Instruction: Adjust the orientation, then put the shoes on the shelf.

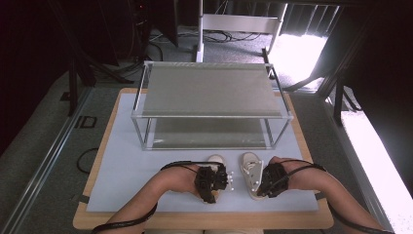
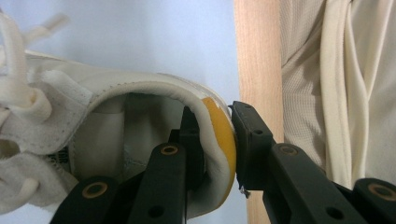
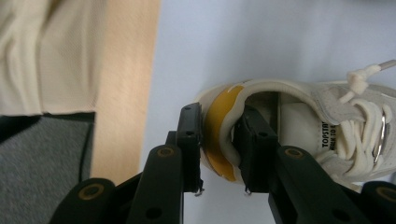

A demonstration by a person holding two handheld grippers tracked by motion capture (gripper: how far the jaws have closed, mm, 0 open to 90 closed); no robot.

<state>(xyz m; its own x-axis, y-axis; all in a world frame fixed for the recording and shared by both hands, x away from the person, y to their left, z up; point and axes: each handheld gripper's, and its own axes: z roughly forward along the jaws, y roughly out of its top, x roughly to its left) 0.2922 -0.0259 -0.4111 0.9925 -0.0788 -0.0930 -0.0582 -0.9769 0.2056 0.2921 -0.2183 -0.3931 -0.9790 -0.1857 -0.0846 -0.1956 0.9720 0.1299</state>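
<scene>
On the pale mat (image 1: 146, 161) of the wooden table (image 1: 97, 161), just in front of a two-level metal shelf (image 1: 209, 90), two white shoes lie side by side, toes toward the shelf.

The left gripper (image 1: 213, 181) sits over the heel of the left shoe (image 1: 216, 160). In the left gripper view, its jaws are closed tight on that shoe's (image 2: 93, 107) heel wall: one jaw is inside the opening, the other presses on the yellow heel patch (image 2: 219, 135) from outside. The laces (image 2: 18, 93) bunch at the left of that view, and the table edge (image 2: 257, 56) runs past the heel.

The right gripper (image 1: 271, 181) sits at the heel of the right shoe (image 1: 251, 170), close beside the first. In the right gripper view, its jaws pinch that shoe's (image 3: 303, 126) heel the same way, clamping the yellow-patched wall between them. Both shoes rest on the mat.
</scene>
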